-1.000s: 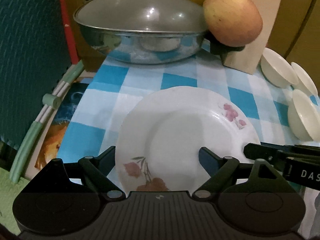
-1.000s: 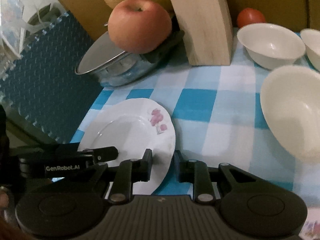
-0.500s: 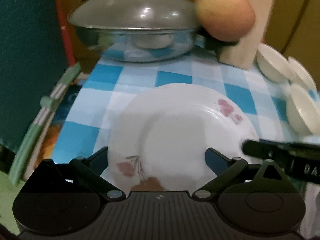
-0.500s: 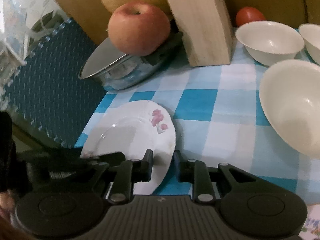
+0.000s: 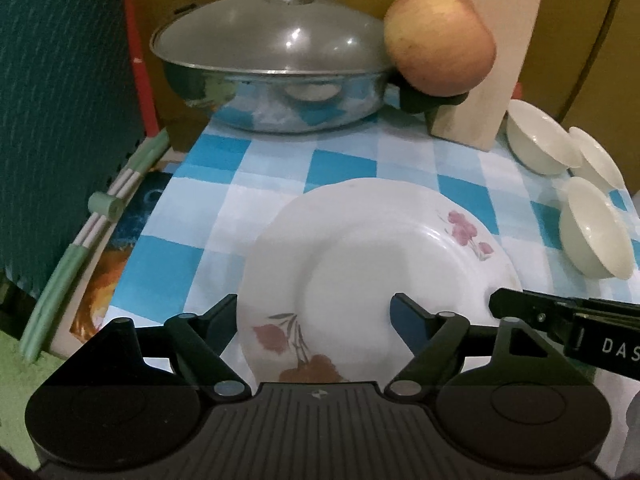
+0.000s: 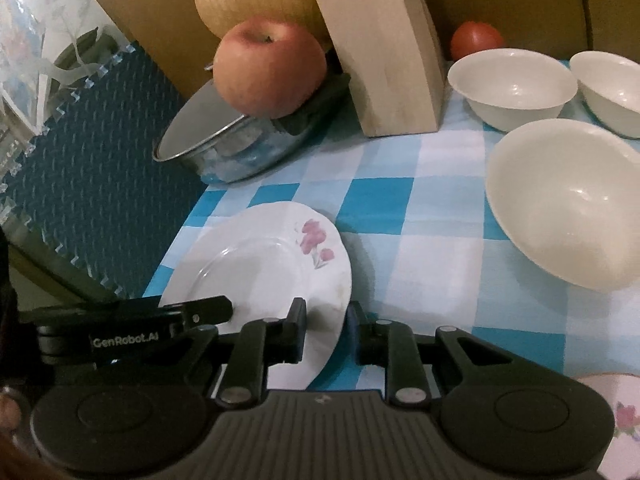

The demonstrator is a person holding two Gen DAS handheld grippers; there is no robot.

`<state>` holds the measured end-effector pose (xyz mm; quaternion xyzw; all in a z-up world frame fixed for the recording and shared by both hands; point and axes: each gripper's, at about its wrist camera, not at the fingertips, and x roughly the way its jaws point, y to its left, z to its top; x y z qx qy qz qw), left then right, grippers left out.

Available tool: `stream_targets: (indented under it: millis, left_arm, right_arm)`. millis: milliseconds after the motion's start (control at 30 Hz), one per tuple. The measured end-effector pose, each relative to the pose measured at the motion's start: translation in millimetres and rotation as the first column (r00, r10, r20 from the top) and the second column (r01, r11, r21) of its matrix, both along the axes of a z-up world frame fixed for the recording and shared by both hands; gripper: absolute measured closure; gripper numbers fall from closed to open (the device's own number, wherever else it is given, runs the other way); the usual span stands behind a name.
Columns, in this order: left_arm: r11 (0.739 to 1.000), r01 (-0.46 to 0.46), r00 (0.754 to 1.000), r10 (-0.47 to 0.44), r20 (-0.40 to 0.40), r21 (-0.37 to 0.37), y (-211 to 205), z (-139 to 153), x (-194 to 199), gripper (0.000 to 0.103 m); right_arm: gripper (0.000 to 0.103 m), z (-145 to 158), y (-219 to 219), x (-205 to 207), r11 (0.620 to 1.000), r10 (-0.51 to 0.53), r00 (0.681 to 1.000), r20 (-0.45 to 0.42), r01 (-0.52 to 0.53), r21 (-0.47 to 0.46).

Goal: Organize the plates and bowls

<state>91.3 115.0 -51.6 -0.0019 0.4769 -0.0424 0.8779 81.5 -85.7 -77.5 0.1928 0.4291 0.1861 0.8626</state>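
Right hand-held gripper (image 6: 325, 322) clamped on floral plate (image 6: 256, 268) rim, left hand-held gripper (image 5: 314, 312) spread wide, 3 bowls (image 6: 564, 200) empty.

Dim, warm indoor light over a checked tabletop (image 5: 344, 164), seen through two fisheye lenses.

Small highlights glint on the pot lid (image 5: 272, 36) and inside the near bowl (image 6: 568, 200), pointing to light from above. The plate (image 5: 380, 256) is the brightest area, and a soft shadow falls to its right in the right wrist view. Straight edges bow toward the frame borders, the corners fall to black, and fine detail is soft and grainy, the colours faintly muddy throughout.
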Motion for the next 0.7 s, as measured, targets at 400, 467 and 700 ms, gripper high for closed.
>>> stream_targets:
  millis: [400, 467, 700]
  left_arm:
    - [0.998, 0.062, 0.996, -0.061, 0.057, -0.006, -18, 18, -25, 0.018]
    - [0.997, 0.074, 0.995, -0.073, 0.061, -0.006, -24, 19, -29, 0.018]
    - [0.991, 0.135, 0.988, -0.134, 0.080, -0.018, -46, 26, -45, 0.018]
  right_arm:
    - [0.082, 20, -17, -37, 0.999, -0.043, 0.999, 0.029, 0.044, -0.004]
    - [0.082, 23, -21, -45, 0.998, -0.059, 0.998, 0.029, 0.059, -0.006]
    - [0.082, 32, -43, -74, 0.992, -0.124, 0.991, 0.047, 0.125, -0.014]
